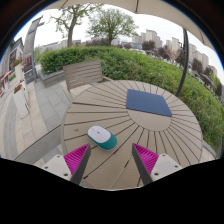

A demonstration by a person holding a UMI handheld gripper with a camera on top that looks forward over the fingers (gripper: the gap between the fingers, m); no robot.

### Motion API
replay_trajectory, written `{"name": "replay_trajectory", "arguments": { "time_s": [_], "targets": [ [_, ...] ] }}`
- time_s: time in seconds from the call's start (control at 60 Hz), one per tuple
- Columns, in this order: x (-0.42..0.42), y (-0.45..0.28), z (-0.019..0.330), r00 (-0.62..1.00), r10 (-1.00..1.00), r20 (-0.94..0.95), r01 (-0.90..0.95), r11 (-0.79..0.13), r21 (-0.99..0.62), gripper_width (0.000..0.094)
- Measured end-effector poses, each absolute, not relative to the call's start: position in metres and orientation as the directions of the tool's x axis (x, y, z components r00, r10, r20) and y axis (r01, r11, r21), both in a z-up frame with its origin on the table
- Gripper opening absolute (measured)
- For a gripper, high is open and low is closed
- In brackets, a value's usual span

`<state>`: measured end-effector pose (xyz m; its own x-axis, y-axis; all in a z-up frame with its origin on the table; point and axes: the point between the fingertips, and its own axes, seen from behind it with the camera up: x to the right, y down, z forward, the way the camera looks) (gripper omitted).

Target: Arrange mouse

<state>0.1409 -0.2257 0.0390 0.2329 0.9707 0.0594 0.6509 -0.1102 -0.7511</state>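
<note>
A white and teal mouse (100, 136) lies on a round wooden slatted table (150, 130), just ahead of my left finger. A dark blue mouse pad (148, 102) lies flat further back on the table, to the right of the mouse. My gripper (110, 160) is open and empty above the near part of the table, its magenta pads (76, 157) spread wide. The mouse is beyond the fingertips, not between them.
A wooden chair (84, 75) stands at the table's far left side. A dark post (184, 65) rises at the right. A hedge (130, 62) runs behind the table, with paving at the left, trees and buildings beyond.
</note>
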Motion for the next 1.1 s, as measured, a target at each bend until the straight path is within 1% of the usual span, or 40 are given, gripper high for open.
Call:
{"name": "replay_trajectory", "arguments": {
  "time_s": [0.133,0.3,0.45,0.6,0.7,0.733,0.75,0.767,0.783,0.8,0.817,0.9,0.95,1.017,1.1],
  "targets": [
    [0.116,-0.226,0.012,0.226,0.973,0.052,0.655,-0.112,-0.747,0.0855],
    [0.088,-0.217,-0.006,0.238,0.969,0.068,0.659,-0.109,-0.745,0.0854],
    [0.063,-0.197,-0.007,0.277,0.956,0.091,0.651,-0.118,-0.750,0.0853],
    [0.053,-0.182,-0.012,0.320,0.944,0.084,0.656,-0.156,-0.739,0.0857],
    [0.051,-0.182,-0.011,0.316,0.944,0.094,0.658,-0.146,-0.739,0.0848],
    [0.051,-0.184,-0.011,0.310,0.946,0.091,0.658,-0.145,-0.739,0.0826],
    [0.050,-0.185,-0.012,0.308,0.948,0.086,0.658,-0.147,-0.738,0.0795],
    [0.047,-0.188,-0.013,0.305,0.949,0.076,0.658,-0.152,-0.738,0.0729],
    [0.046,-0.193,-0.015,0.292,0.955,0.055,0.660,-0.159,-0.734,0.0602],
    [0.045,-0.199,-0.018,0.278,0.960,0.028,0.664,-0.171,-0.728,0.0446],
    [0.045,-0.200,-0.016,0.279,0.960,0.018,0.662,-0.179,-0.728,0.0455],
    [0.046,-0.199,-0.015,0.259,0.964,0.056,0.692,-0.145,-0.707,0.0427],
    [0.044,-0.200,-0.007,0.255,0.966,0.049,0.697,-0.148,-0.701,0.0423],
    [0.042,-0.199,0.014,0.241,0.969,0.044,0.698,-0.142,-0.701,0.0423],
    [0.032,-0.192,0.056,0.215,0.976,0.034,0.677,-0.123,-0.725,0.0422]
  ]
}}
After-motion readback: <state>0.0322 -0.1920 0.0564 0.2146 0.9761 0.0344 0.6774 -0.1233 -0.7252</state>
